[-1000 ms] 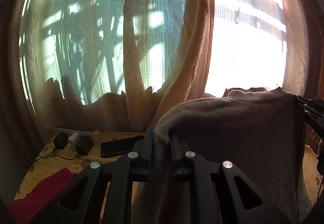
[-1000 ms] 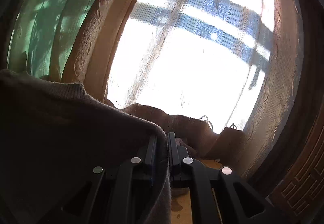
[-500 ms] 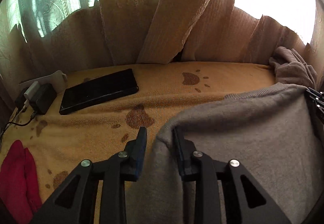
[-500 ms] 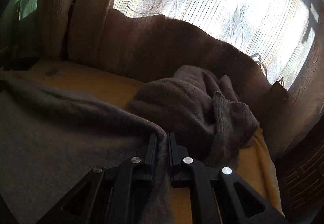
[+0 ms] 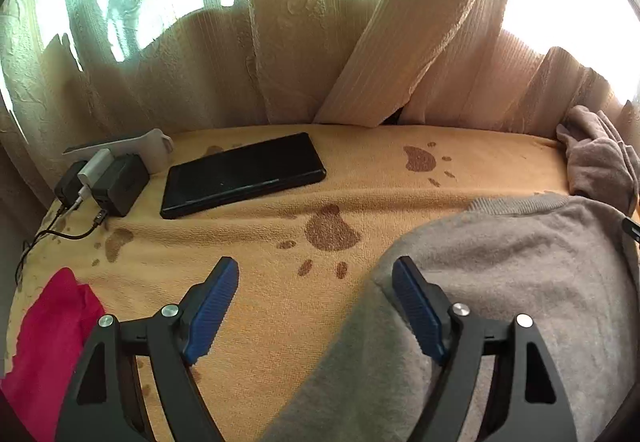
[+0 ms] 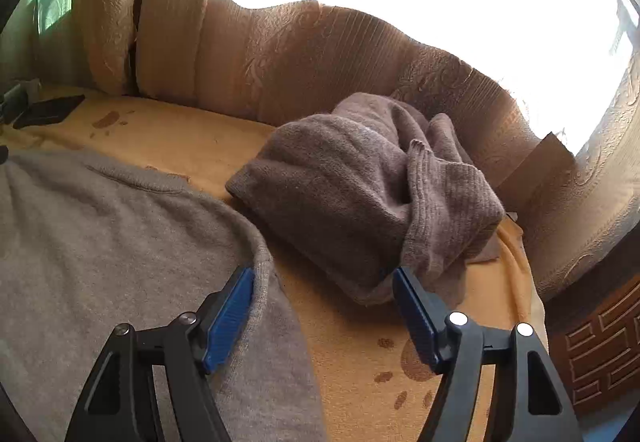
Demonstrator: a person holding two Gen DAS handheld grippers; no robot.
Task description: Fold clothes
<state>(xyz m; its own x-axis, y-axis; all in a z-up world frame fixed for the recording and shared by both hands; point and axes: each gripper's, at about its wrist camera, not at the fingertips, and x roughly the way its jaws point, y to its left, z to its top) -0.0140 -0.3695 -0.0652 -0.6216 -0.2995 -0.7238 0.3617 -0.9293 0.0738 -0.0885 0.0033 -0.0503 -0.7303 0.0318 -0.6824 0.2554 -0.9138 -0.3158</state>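
Note:
A grey-brown sweater (image 5: 520, 282) lies spread on the orange paw-print cover (image 5: 280, 202). My left gripper (image 5: 316, 302) hovers low over the sweater's left shoulder. Its jaws are opening, and the sweater's edge lies loose beside the right fingertip (image 5: 416, 302), not pinched. In the right wrist view the sweater (image 6: 120, 242) fills the lower left. My right gripper (image 6: 324, 306) is over its right shoulder, jaws opening, the hem slack by the left fingertip (image 6: 232, 314). A bunched sleeve of the same knit (image 6: 360, 182) is heaped just ahead.
A black tablet (image 5: 240, 174) lies at the back left beside chargers and a white power strip (image 5: 108, 174) with trailing cables. A red cloth (image 5: 48, 342) sits at the near left. Beige curtains (image 5: 304, 42) close the back; carved dark wood (image 6: 596, 354) borders the right.
Both grippers have sunk towards the cover and tilted down. Each was shut on a sweater shoulder held up; both have let go, and the sweater now rests on the cover.

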